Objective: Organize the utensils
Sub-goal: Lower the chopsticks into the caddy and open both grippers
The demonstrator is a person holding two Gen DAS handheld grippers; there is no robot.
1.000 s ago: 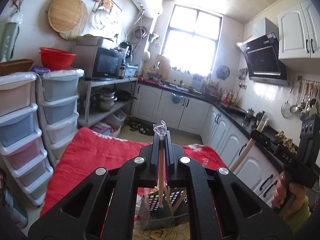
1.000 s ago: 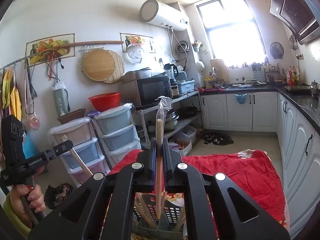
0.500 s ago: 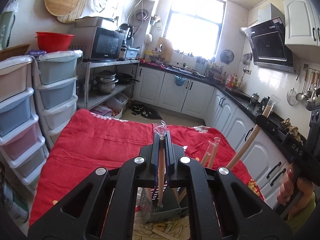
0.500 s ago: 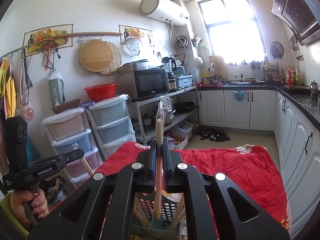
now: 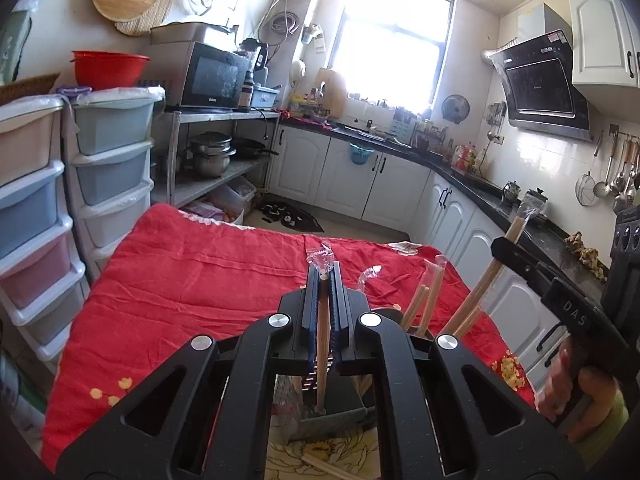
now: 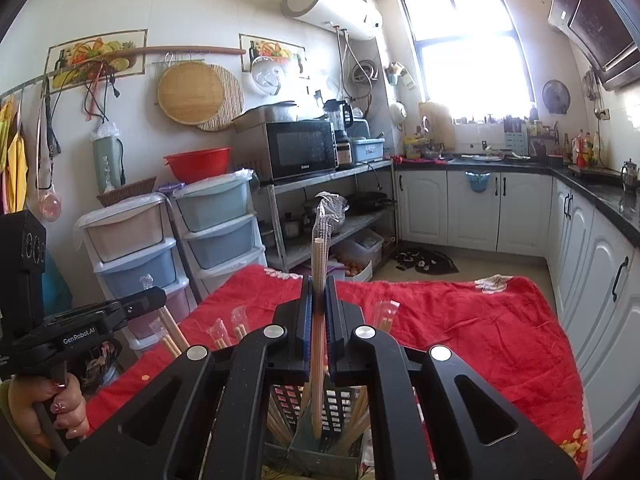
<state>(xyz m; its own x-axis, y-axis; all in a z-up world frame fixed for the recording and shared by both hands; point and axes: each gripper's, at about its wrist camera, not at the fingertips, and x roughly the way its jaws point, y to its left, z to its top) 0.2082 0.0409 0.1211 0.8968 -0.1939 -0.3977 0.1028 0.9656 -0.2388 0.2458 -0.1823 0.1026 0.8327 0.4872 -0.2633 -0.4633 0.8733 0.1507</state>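
While you hold a wrapped chopstick pair [image 5: 322,320] pinched upright in the left gripper [image 5: 323,280], the right gripper [image 6: 319,292] is likewise clamped on its own wrapped pair [image 6: 320,300], and both hang over the perforated holder [image 6: 320,440] standing at the near edge of the red cloth [image 5: 192,280].

Both pairs aim at the same small holder, so your grippers could knock together, or one pair could jam against the sticks already leaning inside. If you let go while a pair sits tilted, it may catch the rim and drop onto the cloth; the loose plastic wrap could also snag between the pads.

Your left view shows the right-hand pair slanting toward the holder from the side, plus a loose stick [image 5: 320,465] lying on the floral patch by the near edge. Your right view alone shows how crowded the holder is, with several sticks fanned against its walls.
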